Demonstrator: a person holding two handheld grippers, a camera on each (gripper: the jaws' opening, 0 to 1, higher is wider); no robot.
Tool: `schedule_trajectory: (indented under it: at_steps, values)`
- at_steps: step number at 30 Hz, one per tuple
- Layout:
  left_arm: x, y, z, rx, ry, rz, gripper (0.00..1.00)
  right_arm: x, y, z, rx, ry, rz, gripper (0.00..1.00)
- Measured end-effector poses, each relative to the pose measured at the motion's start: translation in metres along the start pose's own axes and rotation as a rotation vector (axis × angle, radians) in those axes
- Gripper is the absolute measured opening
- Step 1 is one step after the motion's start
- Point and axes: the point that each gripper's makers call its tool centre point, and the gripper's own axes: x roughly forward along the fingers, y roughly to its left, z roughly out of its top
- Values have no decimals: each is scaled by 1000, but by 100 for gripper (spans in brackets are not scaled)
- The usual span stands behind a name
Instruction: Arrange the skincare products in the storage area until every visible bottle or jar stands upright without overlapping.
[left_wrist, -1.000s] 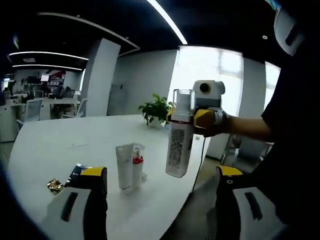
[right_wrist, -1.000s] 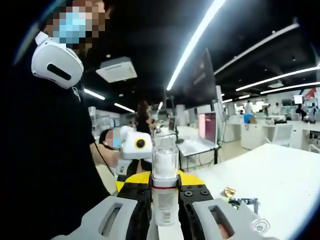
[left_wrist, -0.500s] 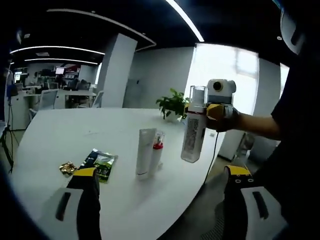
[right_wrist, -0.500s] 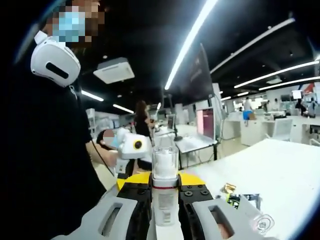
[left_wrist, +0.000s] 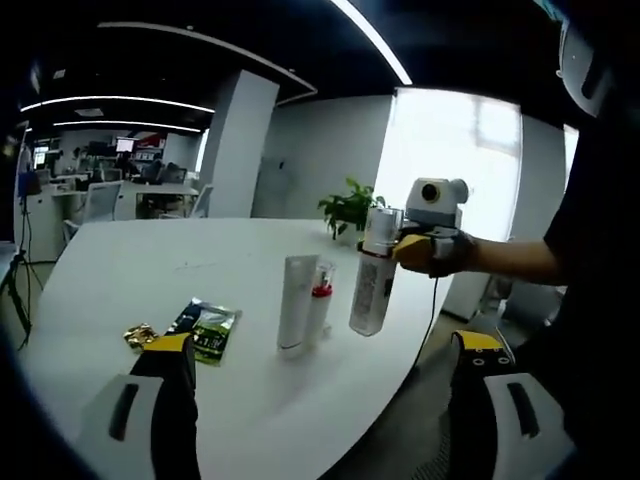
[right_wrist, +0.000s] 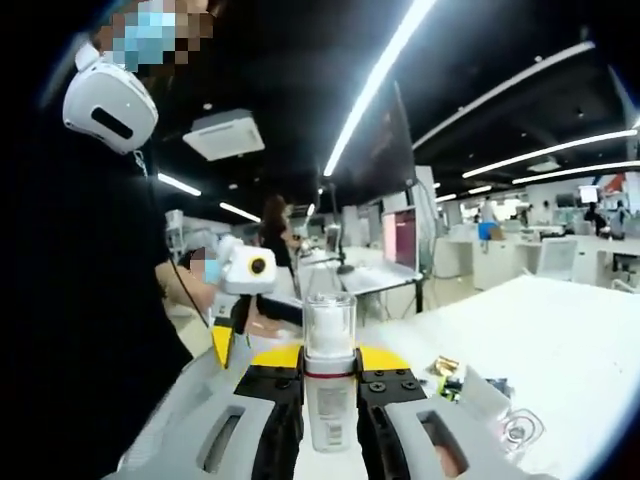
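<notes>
The left gripper view looks from off the white table's edge across it toward a window; the right gripper view, close over the same table, faces the office interior; both share its top

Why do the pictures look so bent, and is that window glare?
Both views come through fisheye lenses, so straight lines curve. In the left gripper view the window is blown out white behind the held bottle; in the right gripper view ceiling light strips streak bright.
</notes>
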Motion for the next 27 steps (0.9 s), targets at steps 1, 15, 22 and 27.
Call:
schedule_trajectory:
  at_steps: [1, 15, 22, 27]
  values:
    - [0, -1, -3, 2, 11, 2, 99, 0, -2, -2, 1, -4, -5, 10]
    - [6, 7, -8, -37, 38, 36, 99, 0, -29, -53, -44, 27, -26, 10]
    - [9, 15, -14, -45, 59, 41, 99, 1, -38, -88, -73, 76, -42, 10]
    - [7, 21, -28, -39, 94, 49, 99, 3, -47, -102, -69, 60, -60, 10]
